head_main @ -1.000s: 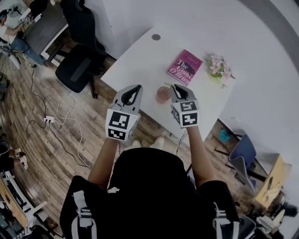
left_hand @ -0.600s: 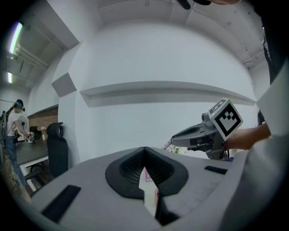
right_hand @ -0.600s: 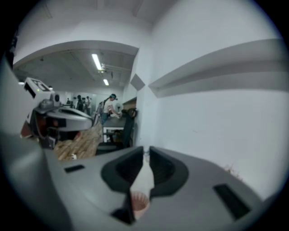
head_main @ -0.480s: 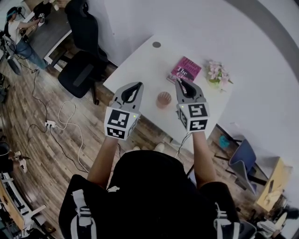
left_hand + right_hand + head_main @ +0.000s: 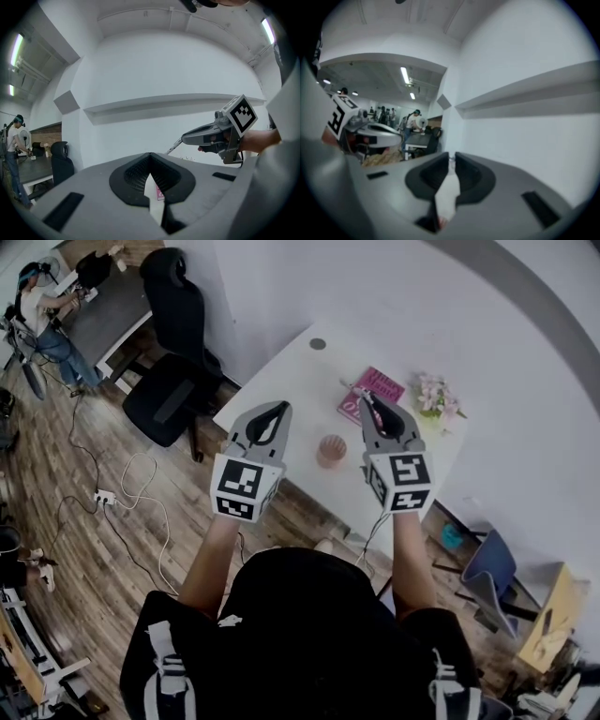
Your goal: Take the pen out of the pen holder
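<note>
My right gripper (image 5: 368, 399) clamps only the end of the pen (image 5: 174, 146), my left gripper (image 5: 278, 409) has its jaws together on nothing, so a jolt may drop it.

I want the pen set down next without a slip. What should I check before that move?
1. Pen held in the right tool: ok, it juts from the closed jaws.
2. Pen out of the pen holder: ok, the head view shows them apart.
3. Pen holder upright on the table: ok.
4. Left tool free to help: ok, jaws together, nothing between them.
5. Bare table near the holder to lay the pen on: ok, on the side away from the book.
6. Anything else left in the holder: cannot tell, too small.
</note>
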`<action>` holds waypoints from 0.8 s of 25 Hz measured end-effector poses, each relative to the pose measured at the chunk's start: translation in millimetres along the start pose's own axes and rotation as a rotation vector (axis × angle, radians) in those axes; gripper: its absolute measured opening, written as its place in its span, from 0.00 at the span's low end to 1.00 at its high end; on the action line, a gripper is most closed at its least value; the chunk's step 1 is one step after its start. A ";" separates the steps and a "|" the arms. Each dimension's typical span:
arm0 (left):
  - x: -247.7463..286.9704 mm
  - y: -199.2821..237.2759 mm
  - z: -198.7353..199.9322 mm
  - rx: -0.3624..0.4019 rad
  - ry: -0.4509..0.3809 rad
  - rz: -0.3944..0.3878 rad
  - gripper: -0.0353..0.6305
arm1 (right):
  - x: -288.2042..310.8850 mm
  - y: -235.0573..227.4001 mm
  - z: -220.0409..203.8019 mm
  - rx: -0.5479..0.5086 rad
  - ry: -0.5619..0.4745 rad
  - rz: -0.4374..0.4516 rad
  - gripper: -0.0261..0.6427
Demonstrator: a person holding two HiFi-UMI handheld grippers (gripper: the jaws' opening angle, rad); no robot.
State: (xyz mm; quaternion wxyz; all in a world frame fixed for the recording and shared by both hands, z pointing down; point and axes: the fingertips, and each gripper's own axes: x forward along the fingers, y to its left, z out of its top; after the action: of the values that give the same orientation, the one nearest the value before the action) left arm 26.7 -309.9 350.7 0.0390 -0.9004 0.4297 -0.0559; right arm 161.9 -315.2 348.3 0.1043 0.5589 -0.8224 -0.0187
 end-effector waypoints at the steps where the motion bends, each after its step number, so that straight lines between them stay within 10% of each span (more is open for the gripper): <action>1: -1.3 -0.1 4.1 0.005 -0.008 0.000 0.08 | -1.3 0.6 3.3 -0.002 -0.005 -0.002 0.14; 20: -13.0 9.5 23.9 0.041 -0.048 0.028 0.08 | -9.0 5.1 23.6 -0.032 -0.065 -0.023 0.14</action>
State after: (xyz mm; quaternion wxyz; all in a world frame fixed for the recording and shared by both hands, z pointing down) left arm 14.5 -305.2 325.1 0.0686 -0.8944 0.4398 -0.0426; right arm 155.9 -307.0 324.7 0.0862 0.5657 -0.8185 -0.0514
